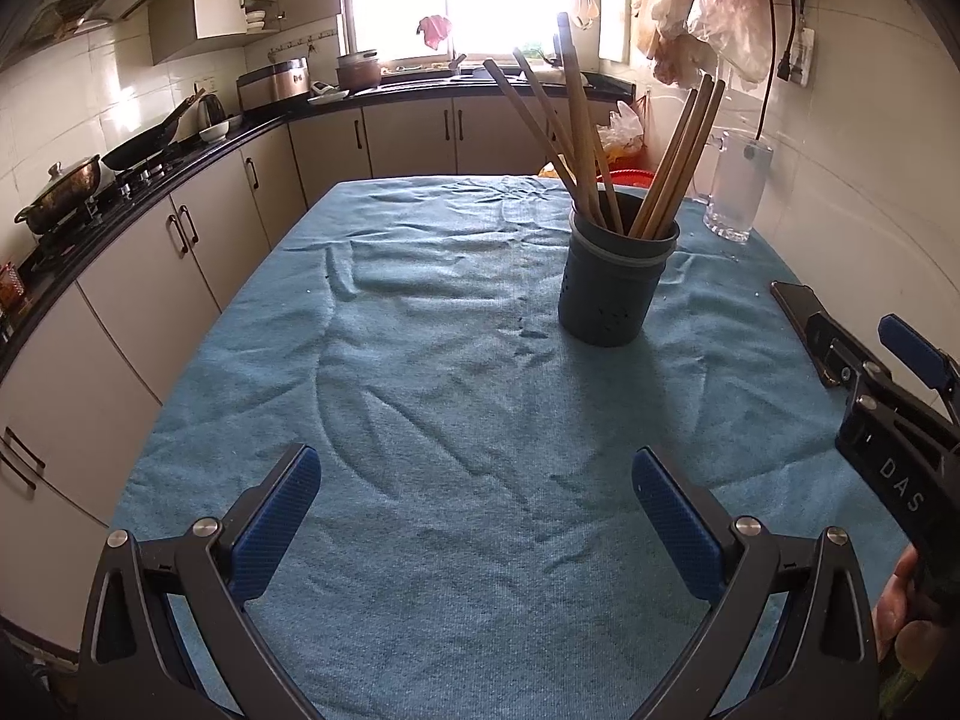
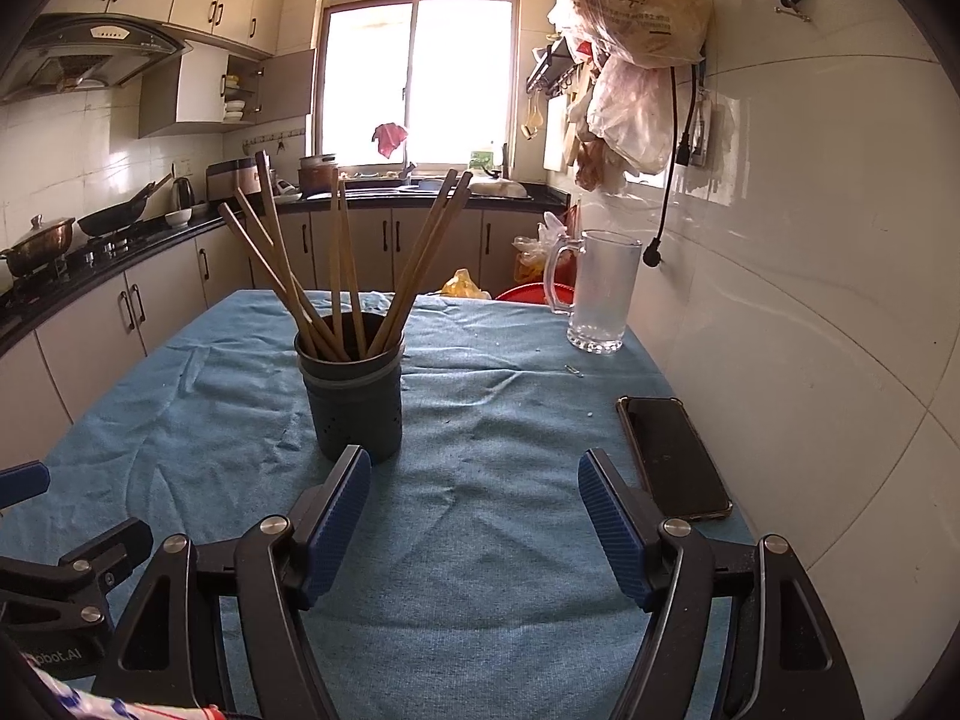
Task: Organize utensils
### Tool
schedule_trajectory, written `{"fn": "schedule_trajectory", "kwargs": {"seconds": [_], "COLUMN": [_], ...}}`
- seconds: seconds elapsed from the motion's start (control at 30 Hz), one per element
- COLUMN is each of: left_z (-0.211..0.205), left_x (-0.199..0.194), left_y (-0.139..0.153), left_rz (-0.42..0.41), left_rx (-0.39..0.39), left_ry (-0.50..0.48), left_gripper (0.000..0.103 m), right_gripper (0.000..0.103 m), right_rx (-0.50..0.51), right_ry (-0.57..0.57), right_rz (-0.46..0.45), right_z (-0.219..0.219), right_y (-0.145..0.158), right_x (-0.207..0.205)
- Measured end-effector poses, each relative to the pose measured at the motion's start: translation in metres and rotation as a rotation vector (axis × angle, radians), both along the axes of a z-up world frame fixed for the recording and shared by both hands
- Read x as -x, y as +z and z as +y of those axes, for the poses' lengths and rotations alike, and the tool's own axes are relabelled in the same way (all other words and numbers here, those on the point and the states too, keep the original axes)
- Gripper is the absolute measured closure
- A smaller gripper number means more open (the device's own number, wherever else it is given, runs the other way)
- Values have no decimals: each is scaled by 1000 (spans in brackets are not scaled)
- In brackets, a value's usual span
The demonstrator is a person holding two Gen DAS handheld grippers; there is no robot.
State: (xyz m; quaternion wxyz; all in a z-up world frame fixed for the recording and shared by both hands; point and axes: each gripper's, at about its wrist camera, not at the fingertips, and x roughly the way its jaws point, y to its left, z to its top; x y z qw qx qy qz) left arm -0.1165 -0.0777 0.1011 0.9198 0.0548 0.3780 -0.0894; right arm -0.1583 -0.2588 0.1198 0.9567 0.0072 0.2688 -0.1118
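A: Where is the holder?
B: On the counter's blue cloth, just ahead-left of the right claw; well ahead of the left claw. Both claws gape wide, empty.
A: Its look?
B: Dark, round, perforated; wooden chopsticks fan upward.

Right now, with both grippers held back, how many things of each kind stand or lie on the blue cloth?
Wooden chopsticks: 8 (they overlap in the holder, so the count may be off by one)
Dark utensil holder: 1
Glass mug: 1
Phone: 1
Total: 11
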Motion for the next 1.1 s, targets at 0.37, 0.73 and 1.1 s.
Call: {"fn": "schedule_trajectory", "kwargs": {"seconds": [0.37,0.73,1.1], "left_z": [-3,-8,-12], "left_x": [-6,-19,-29], "left_y": [-4,-8,-20], "left_rz": [16,23,51], "left_rx": [-6,-16,-5], "left_ry": [-3,-11,-36], "left_gripper": [0,0,0], "right_gripper": [27,25,25], "right_rx": [3,-17,-44], "right_ry": [4,15,24], "right_rz": [22,57,147], "right_z": [0,-3,-6], "right_y": [-7,-15,-33], "right_x": [-7,-15,-23]}}
